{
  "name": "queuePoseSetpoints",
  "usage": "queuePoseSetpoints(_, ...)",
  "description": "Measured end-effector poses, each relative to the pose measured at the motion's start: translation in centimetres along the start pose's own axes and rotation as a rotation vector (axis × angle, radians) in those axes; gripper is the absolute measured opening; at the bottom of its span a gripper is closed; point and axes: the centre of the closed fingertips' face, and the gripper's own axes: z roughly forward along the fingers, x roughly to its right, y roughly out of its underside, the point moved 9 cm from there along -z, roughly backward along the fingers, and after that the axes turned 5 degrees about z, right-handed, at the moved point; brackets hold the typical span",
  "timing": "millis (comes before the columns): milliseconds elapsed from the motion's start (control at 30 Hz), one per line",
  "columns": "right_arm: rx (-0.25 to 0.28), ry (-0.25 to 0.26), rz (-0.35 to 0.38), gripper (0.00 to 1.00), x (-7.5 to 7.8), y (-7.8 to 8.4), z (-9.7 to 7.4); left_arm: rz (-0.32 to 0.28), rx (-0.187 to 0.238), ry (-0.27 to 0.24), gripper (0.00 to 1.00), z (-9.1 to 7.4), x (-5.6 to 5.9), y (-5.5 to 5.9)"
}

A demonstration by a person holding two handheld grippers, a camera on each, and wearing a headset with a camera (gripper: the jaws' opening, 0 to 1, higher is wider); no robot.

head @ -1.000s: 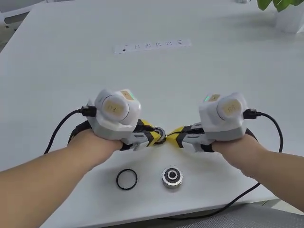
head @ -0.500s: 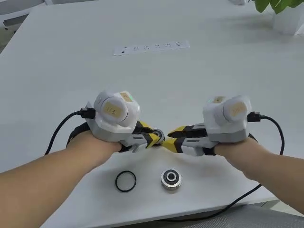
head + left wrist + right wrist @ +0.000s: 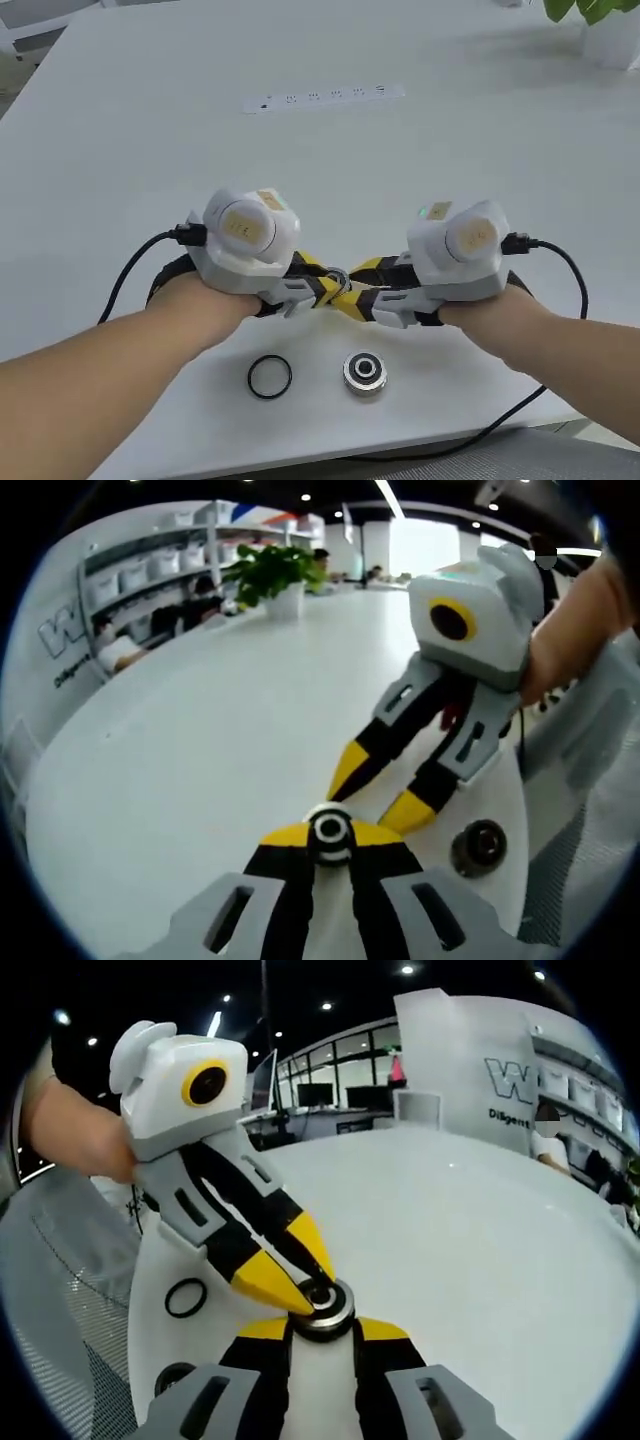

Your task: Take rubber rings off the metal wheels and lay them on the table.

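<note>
A small metal wheel [image 3: 336,281] with a dark outer rim is held above the table, and my left gripper [image 3: 333,288] is shut on it. In the left gripper view the wheel [image 3: 330,826] sits between my yellow tips. My right gripper [image 3: 352,296] meets it from the right, open, with its tips on either side of the wheel [image 3: 322,1306]. In the right gripper view the left gripper [image 3: 310,1288] pinches the wheel's centre. A loose black rubber ring [image 3: 269,376] and a second metal wheel [image 3: 365,371] lie on the white table [image 3: 150,150] near its front edge.
A white power strip [image 3: 322,96] lies far across the table. A potted plant [image 3: 605,25] stands at the back right corner. Black cables [image 3: 130,270] trail from both grippers, and the right one hangs over the front edge [image 3: 480,432].
My right gripper has moved left, back to the left gripper, so its tips now flank the held wheel. The ring and the second wheel on the table have not moved.
</note>
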Motion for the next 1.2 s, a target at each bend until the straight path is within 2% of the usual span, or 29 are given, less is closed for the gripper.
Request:
queuePoseSetpoints(267,-0.007,0.001,0.006,0.16,0.24,0.40,-0.50,-0.002,0.002,0.000,0.13,-0.01,0.02,-0.02)
queuePoseSetpoints(433,-0.015,0.011,0.032,0.03,0.76,0.62,-0.73,-0.004,0.001,0.000,0.13,-0.06,0.09,-0.08)
queuePoseSetpoints(600,-0.015,0.022,0.026,0.05,0.63,0.63,-0.64,-0.009,0.003,-0.002,0.13,-0.05,0.08,-0.07)
queuePoseSetpoints(800,-0.015,0.010,0.038,0.05,0.73,0.63,-0.58,-0.024,0.002,0.002,0.13,-0.03,0.01,-0.10)
queuePoseSetpoints(900,-0.011,0.007,0.058,0.05,0.77,0.70,-0.55,-0.037,0.004,0.005,0.13,0.00,-0.05,-0.06)
queuePoseSetpoints(967,-0.007,-0.003,0.102,0.05,0.90,0.76,-0.53,-0.040,0.005,0.005,0.13,-0.01,0.00,-0.05)
queuePoseSetpoints(1200,-0.024,0.012,0.061,0.03,0.58,0.55,-0.51,-0.030,0.007,-0.014,0.13,-0.01,0.23,0.02)
